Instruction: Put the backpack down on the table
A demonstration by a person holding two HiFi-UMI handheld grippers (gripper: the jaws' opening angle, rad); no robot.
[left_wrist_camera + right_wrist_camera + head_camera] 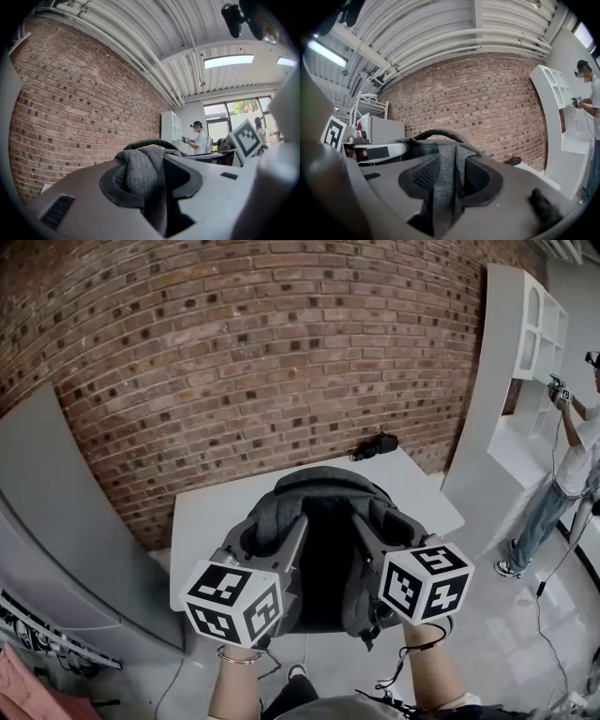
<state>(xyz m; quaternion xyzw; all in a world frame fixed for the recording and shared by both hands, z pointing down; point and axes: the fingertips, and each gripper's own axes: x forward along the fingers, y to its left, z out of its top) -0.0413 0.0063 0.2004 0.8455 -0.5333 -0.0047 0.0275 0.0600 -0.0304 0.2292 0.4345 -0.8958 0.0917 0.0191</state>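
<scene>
The grey backpack (323, 521) is held upright in the air, its back panel turned toward the wearer. It hangs at the near edge of the white table (211, 517). Its upper part is seen against the tabletop, while its lower end hangs nearer than the table edge. It is therefore judged not yet set down, though contact at the bottom cannot be confirmed.

A fold of grey fabric on the left side of the pack is pinched between the pads of the left gripper (150, 173). A matching fold on the right side, apparently a shoulder strap, is clamped by the right gripper (447, 176). Neither pair of jaws is fully together, because fabric fills the gap. The black carry loop (150, 143) is seen just above both grips.

The two high, symmetrical grips are judged to have been chosen so that the load is shared, the pack is kept level, and its base can be lowered flat.

At the far end of the table lies a small black object (375, 444), well apart from the pack, so the near area is judged free for placement. Beyond stands a brick wall (234, 352). At far right a person (562, 465) is occupied at white shelving (525, 343), well clear of the work.
</scene>
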